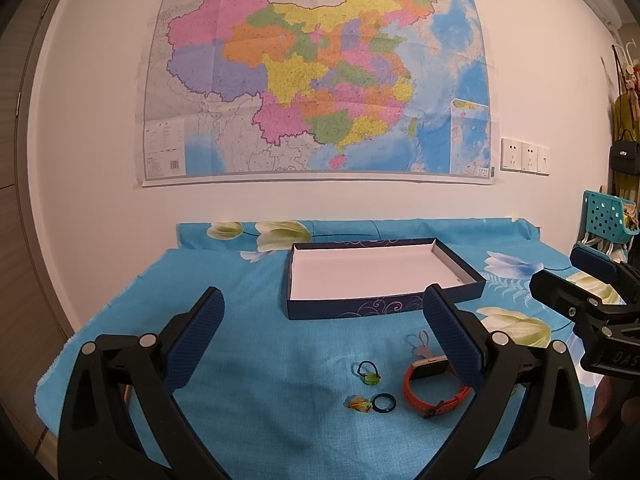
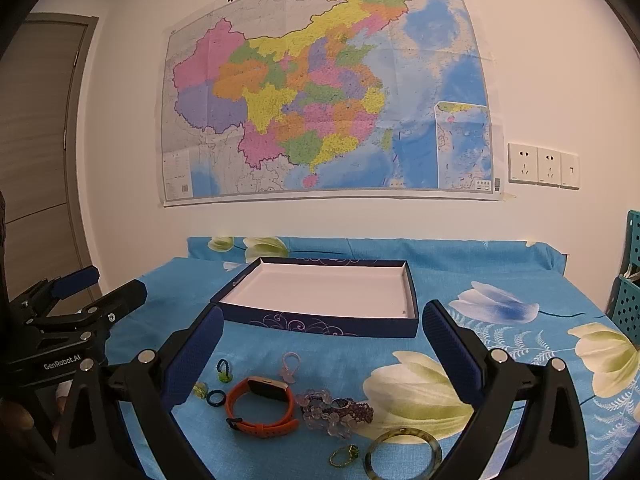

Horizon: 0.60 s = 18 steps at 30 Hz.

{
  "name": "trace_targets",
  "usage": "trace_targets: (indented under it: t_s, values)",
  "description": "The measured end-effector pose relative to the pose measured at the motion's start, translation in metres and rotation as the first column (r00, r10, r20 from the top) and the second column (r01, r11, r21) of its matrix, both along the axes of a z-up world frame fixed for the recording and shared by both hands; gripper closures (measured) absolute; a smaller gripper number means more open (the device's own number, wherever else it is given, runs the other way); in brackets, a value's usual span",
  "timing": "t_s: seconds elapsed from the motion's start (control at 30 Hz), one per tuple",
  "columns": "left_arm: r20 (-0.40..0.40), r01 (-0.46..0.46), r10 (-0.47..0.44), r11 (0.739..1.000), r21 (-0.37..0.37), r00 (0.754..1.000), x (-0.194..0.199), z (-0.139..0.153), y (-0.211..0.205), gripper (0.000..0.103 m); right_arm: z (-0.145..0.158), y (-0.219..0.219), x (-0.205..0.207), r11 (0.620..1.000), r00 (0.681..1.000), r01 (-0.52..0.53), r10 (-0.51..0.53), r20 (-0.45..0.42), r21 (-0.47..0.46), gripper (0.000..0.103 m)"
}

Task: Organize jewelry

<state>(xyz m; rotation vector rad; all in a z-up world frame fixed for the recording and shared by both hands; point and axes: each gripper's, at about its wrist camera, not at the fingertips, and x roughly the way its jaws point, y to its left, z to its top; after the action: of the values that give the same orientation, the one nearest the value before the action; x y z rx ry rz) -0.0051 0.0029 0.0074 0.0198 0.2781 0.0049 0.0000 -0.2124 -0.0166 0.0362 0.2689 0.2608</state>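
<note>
A bench [image 2: 520, 280] covered by a turquoise cloth printed with white and pale-yellow flowers was seen against a white wall. From left to right along that wall, a grey-brown door [image 2: 36, 128], a large creased paper map [image 2: 320, 92] in pastel colours and a row of white sockets [image 2: 542, 168] were visible; a perforated teal plastic basket [image 2: 628, 280] was seen at the right edge.

At the middle of the cloth a shallow rectangular box [image 2: 320, 326] was set, its cardboard walls dark blue with pale swirls, its inside plain white and empty. In front of it the jewelry was laid out on the cloth: a small green-beaded ring [image 2: 224, 372], a dark blue ring [image 2: 216, 397], an orange rubbery watch [image 2: 260, 404] with a dark square face, a clear pink looped piece [image 2: 289, 366], knobbly translucent bead bracelets [image 2: 332, 412], a small yellow-green ring [image 2: 345, 456] and a smooth glassy bangle [image 2: 402, 456].

The left tool [image 1: 324, 336] and the right tool [image 2: 322, 344] were each held spread wide above these pieces, ribbed blue pads apart, with nothing gripped.
</note>
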Motion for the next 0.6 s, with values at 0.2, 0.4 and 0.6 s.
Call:
trace_targets:
  t_s: [0.2, 0.4, 0.6]
  values:
    - [0.004, -0.003, 0.003, 1.000, -0.001, 1.000, -0.0012, 0.0002, -0.0002, 0.005, -0.0013, 0.0009, -0.0006, 1.000, 1.000, -0.007, 0.007, -0.003, 0.004, 0.007]
    - [0.003, -0.002, 0.002, 1.000, 0.001, 1.000, 0.0000, -0.0013, -0.0008, 0.005, -0.0017, 0.0009, 0.0003, 1.000, 1.000, -0.006, 0.006, -0.004, 0.003, 0.007]
    - [0.004, -0.003, 0.003, 1.000, 0.000, 1.000, -0.0006, -0.0005, -0.0002, 0.005, -0.0028, 0.0019, -0.0009, 1.000, 1.000, -0.003, 0.003, -0.006, 0.003, 0.007]
